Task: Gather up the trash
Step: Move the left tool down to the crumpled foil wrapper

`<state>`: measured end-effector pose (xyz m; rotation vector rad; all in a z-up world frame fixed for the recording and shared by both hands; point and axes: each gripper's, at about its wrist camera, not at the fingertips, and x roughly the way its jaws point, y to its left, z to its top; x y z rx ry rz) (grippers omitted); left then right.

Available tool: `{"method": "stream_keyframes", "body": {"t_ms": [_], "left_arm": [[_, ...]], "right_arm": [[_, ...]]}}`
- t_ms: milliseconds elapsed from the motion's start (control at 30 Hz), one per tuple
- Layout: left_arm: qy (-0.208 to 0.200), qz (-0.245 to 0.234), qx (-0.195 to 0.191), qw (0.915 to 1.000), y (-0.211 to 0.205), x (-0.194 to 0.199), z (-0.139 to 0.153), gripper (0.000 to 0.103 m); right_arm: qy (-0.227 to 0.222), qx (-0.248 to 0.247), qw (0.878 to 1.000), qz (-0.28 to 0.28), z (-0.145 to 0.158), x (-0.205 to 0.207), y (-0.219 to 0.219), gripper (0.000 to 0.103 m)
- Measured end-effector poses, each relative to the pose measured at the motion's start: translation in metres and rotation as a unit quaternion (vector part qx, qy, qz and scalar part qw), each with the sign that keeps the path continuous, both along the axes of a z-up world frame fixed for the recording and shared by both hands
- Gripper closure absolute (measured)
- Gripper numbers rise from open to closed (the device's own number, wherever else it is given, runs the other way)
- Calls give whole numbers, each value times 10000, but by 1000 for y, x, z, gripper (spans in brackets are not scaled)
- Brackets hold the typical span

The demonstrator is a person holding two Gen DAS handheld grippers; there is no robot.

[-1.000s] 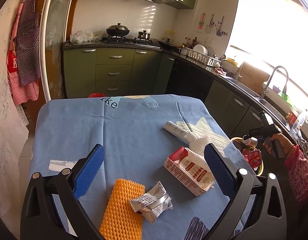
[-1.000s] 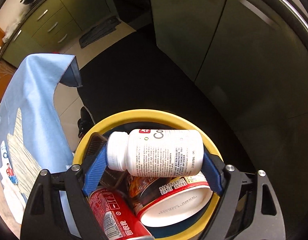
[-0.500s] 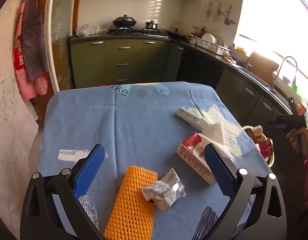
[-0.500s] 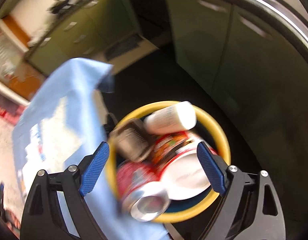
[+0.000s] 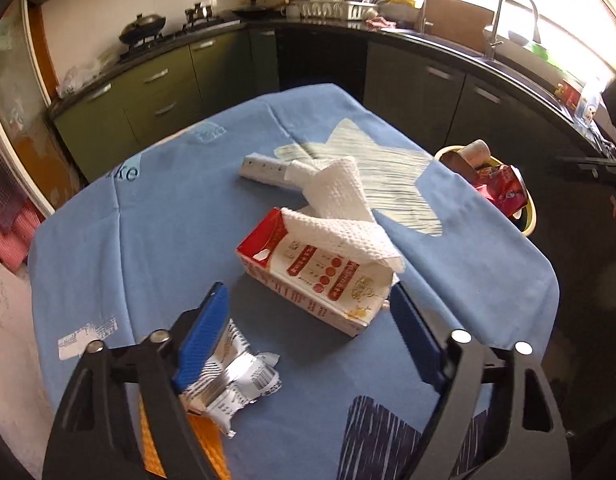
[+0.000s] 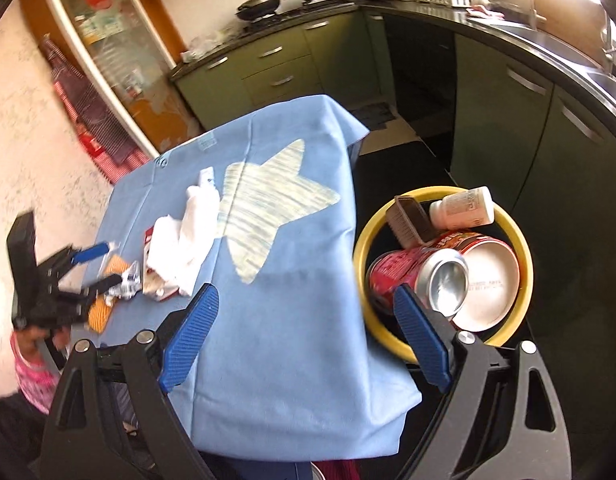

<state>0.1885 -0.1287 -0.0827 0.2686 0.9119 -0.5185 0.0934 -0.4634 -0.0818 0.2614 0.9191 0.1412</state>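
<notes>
Carton [image 5: 319, 276] between open left tongs [image 5: 308, 340], yellow bin [image 6: 443, 268] under right tongs [image 6: 306, 336]

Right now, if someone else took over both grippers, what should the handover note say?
Left gripper: open, empty, low over the carton.
Right gripper: open, empty, between table and yellow bin.
Done: white bottle, red can, cup and brown box are in the bin.
Left on the blue cloth: carton, paper towel, foil wrapper, orange foam net, white tube.
</notes>
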Motion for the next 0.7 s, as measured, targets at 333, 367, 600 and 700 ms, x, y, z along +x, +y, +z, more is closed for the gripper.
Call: {"method": "stream_keyframes", "body": {"t_ms": [333, 367, 600, 700], "left_arm": [[435, 399, 443, 9973, 48, 4, -7, 34], [445, 338, 480, 9973, 49, 3, -11, 34], [205, -534, 897, 9943, 35, 1, -34, 34], [136, -1087, 1112, 9877, 33, 3, -38, 34]], "right_arm": [[-39, 232, 9992, 321, -16, -3, 7, 19], [-42, 244, 9990, 362, -17, -2, 9, 19], [-9, 270, 9984, 504, -20, -6, 13, 19], [5, 287, 9983, 515, -21, -8, 12, 19]]}}
